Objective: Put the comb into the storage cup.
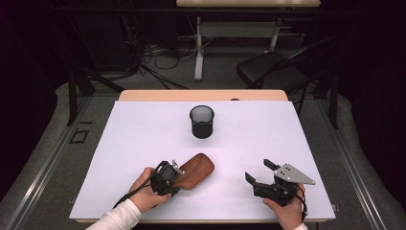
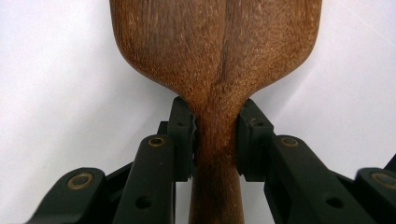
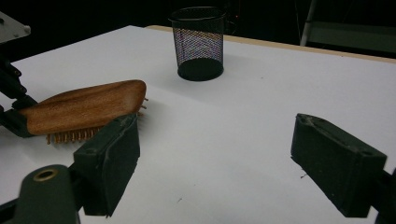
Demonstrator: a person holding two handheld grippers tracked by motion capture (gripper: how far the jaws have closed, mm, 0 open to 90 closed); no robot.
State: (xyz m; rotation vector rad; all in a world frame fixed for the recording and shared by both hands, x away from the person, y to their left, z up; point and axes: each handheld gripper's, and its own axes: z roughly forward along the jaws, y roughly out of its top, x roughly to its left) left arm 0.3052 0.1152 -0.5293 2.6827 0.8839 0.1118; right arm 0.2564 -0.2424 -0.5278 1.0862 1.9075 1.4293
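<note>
A brown wooden hairbrush [image 1: 196,170] lies bristles-down on the white table [image 1: 143,139], near the front left. My left gripper [image 1: 178,176] is shut on the narrow neck of its handle. In the left gripper view both black pads [image 2: 184,135] press against the handle's sides, just below the broad brush back [image 2: 215,42]. My right gripper [image 1: 259,171] rests at the front right, apart from the brush. It is open, with bare table between its jaws [image 3: 219,163]. From the right gripper view the hairbrush [image 3: 84,109] lies at the left with its bristles showing underneath.
A black mesh pen cup [image 1: 201,122] stands upright at the table's middle back, also seen in the right gripper view [image 3: 200,42]. Beyond the table's far edge stand a black chair [image 1: 273,67] and a desk frame with cables.
</note>
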